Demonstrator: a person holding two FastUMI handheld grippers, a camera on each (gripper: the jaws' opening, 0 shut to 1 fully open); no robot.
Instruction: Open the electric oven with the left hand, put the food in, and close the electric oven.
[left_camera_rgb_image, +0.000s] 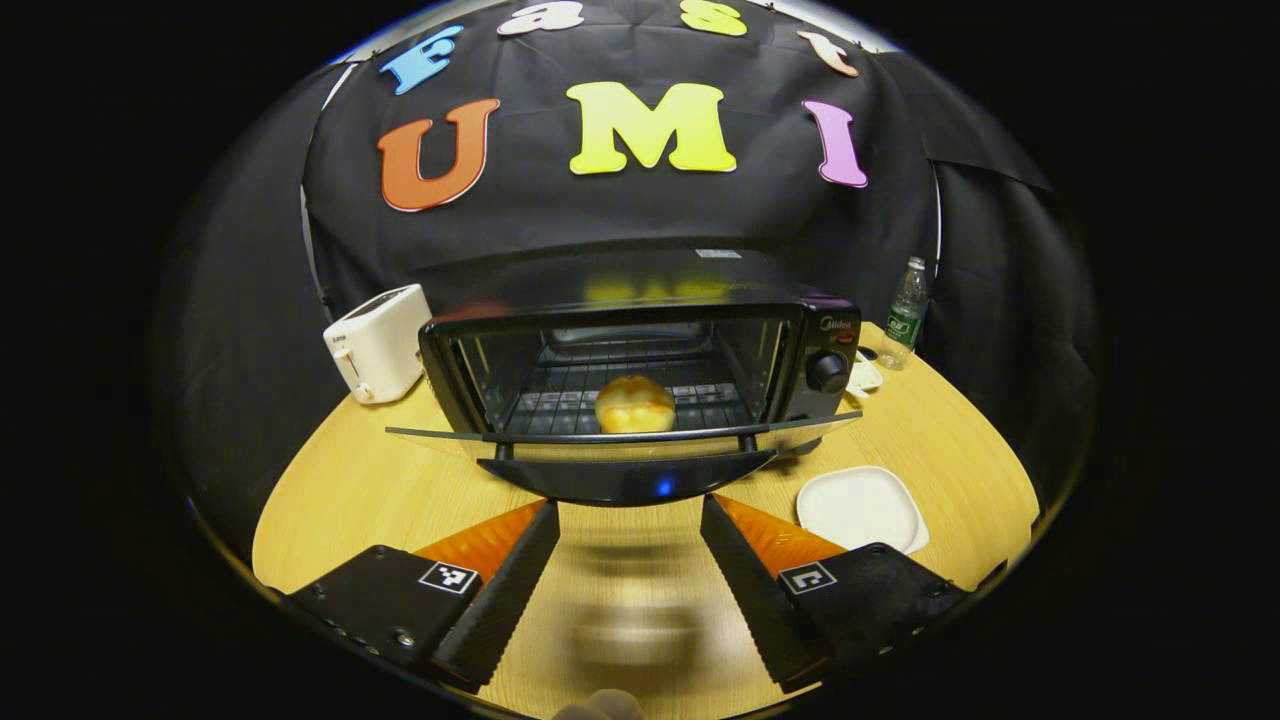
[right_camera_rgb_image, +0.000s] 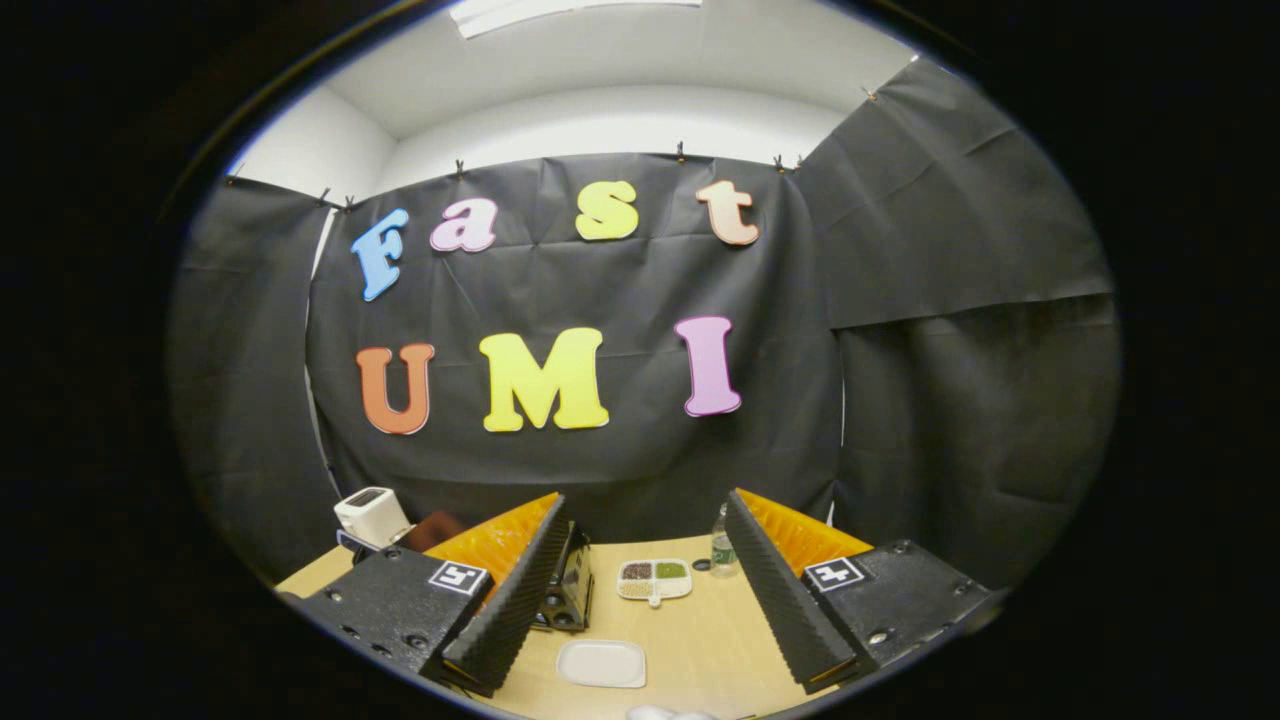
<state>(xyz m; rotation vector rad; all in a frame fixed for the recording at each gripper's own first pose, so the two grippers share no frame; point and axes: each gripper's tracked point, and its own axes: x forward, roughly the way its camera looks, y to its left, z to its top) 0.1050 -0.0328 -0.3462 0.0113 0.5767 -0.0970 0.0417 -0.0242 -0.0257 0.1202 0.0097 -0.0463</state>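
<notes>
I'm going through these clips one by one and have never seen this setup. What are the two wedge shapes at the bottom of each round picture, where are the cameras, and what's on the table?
The wedges are the two fingers of a hand-held tool; a person holds one in each hand. A fisheye camera rides on each and looks along its fingers. In the left gripper view, the left tool is open, holding nothing, in front of the electric oven, whose door hangs open with a bun on the rack. Nearby stand a white toaster, a water bottle and an empty white plate. In the right gripper view, the right tool is open and raised above the wooden table; a divided dish sits farther back.
</notes>
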